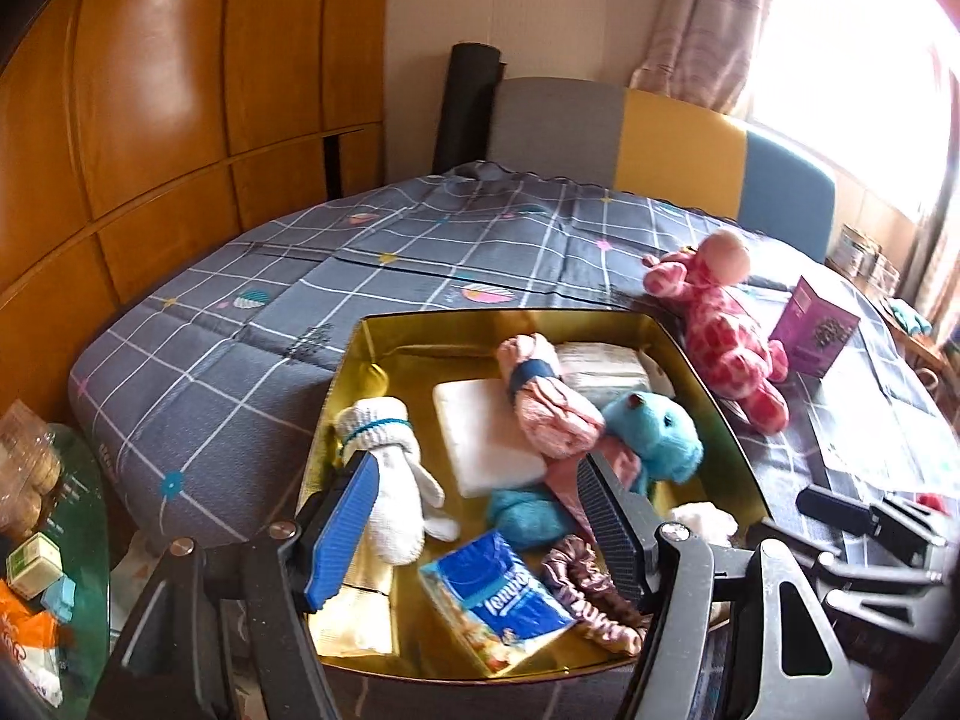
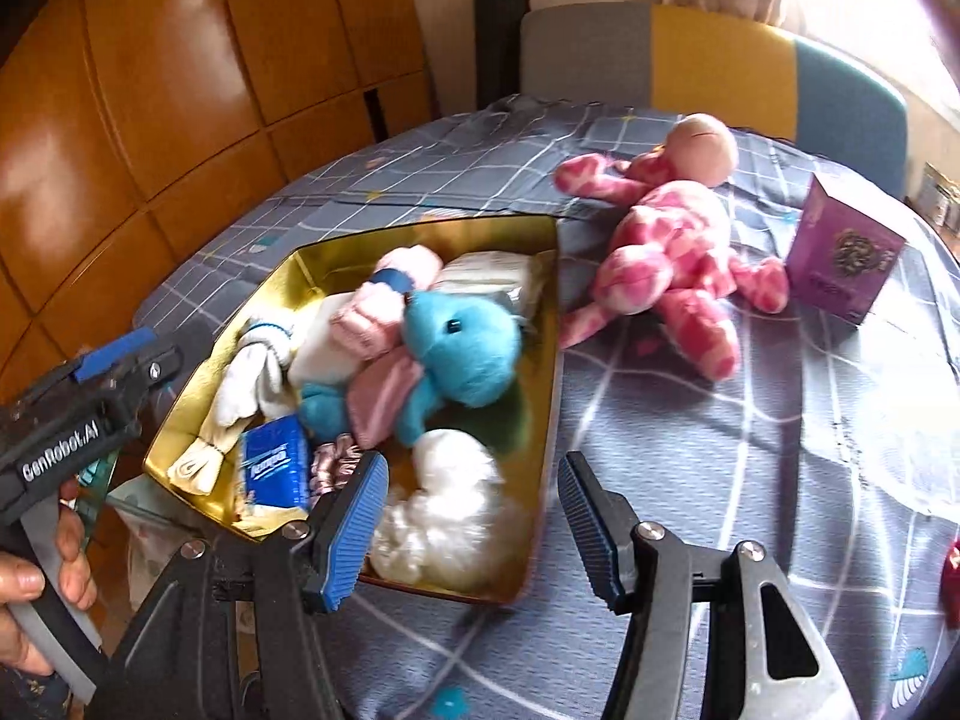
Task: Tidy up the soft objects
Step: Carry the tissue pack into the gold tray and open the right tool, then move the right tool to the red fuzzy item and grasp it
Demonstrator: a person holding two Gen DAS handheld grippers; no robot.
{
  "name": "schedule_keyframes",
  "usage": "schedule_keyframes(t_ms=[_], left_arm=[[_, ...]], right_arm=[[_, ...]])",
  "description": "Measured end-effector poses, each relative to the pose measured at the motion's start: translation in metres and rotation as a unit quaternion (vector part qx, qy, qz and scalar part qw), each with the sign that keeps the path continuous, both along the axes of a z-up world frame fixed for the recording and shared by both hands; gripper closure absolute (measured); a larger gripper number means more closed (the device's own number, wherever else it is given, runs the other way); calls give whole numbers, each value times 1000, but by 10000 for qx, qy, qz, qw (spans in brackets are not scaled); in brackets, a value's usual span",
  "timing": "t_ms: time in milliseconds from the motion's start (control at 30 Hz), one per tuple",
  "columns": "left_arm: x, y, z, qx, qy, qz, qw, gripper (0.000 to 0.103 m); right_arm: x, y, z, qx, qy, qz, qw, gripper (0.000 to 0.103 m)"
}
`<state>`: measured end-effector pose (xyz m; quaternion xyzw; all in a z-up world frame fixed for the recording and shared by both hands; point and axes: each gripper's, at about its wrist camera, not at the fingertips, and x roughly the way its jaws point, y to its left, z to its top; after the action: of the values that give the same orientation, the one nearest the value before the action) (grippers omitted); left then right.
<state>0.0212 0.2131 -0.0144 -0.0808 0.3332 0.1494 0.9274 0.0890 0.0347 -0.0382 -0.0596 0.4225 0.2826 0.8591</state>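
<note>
A gold tin (image 1: pixel 708 372) (image 2: pixel 543 420) on the bed holds a blue plush (image 1: pixel 651 432) (image 2: pixel 462 348), a white glove (image 1: pixel 390 480) (image 2: pixel 252 372), a rolled pink cloth (image 1: pixel 540 396) (image 2: pixel 384 306), a blue tissue pack (image 1: pixel 498 600) (image 2: pixel 276 468), a scrunchie (image 1: pixel 591 594) and white fluff (image 2: pixel 444 504). A pink giraffe plush (image 1: pixel 720 324) (image 2: pixel 672 252) lies on the bed right of the tin. My left gripper (image 1: pixel 480 534) is open and empty over the tin's near end. My right gripper (image 2: pixel 474 528) is open and empty above the tin's near right corner.
A purple box (image 1: pixel 813 330) (image 2: pixel 846 252) stands right of the giraffe. The grey checked bedspread (image 1: pixel 252 324) (image 2: pixel 750 456) covers the bed. A wooden wardrobe (image 1: pixel 150 90) is at the left. A glass side table (image 1: pixel 66 540) with clutter is at the lower left. A red item (image 2: pixel 951 582) lies at the right edge.
</note>
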Motion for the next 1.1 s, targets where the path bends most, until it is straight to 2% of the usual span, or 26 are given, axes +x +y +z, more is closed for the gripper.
schedule_keyframes(t_ms=[367,667,1100], left_arm=[[10,-35,1,3,10,-499,9988,34],[25,-75,4,144,90,-1053,9943,34],[47,-135,3,374,257,-1806,9825,34]], right_arm=[[6,-45,11,-65,-146,-395,9991,43],[11,-91,10,-166,-130,-892,9958,43],[25,-193,24,-305,-265,-2066,9776,43]])
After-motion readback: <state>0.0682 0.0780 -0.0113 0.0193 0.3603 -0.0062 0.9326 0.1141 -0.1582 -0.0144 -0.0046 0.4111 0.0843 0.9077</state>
